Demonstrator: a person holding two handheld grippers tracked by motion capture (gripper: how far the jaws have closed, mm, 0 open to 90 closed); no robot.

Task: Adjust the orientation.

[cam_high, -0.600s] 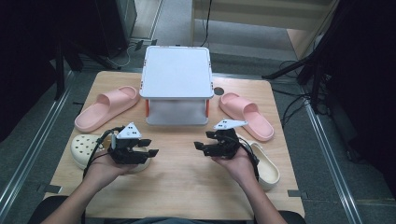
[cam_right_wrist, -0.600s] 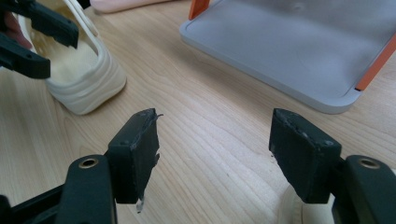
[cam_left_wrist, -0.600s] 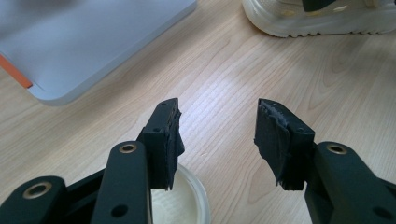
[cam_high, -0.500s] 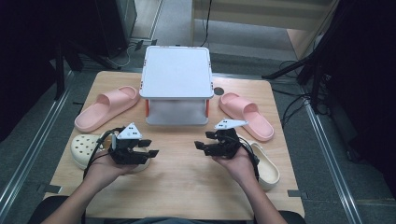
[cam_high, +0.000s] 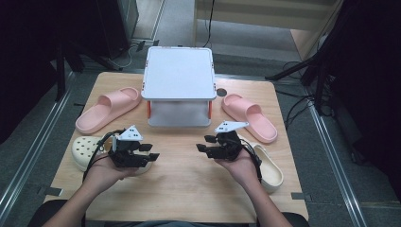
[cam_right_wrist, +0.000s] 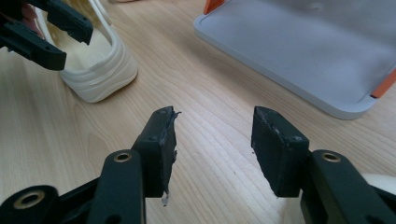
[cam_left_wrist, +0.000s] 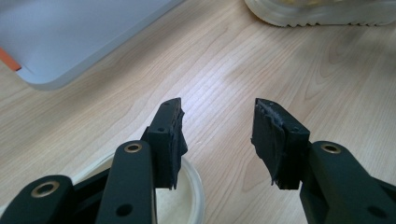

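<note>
Both grippers idle over worktop, nothing held, no change from a moment ago.
Left gripper [cam_high: 150, 151] and right gripper [cam_high: 202, 144] face each other mid-worktop [cam_high: 189, 189], fingers apart and empty; no task begun, likely pre-grasp. White box [cam_high: 178, 75] sits behind, pink slippers [cam_high: 108, 109] [cam_high: 249, 116] flank it, cream clogs [cam_high: 85, 150] [cam_high: 270, 168] lie just beside each hand, untouched.

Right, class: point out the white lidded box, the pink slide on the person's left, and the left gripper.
white lidded box [cam_high: 178, 72], high view, middle of its lid.
left pink slide [cam_high: 108, 109], high view, its strap.
left gripper [cam_high: 149, 152], high view, midway between its open fingertips.
</note>
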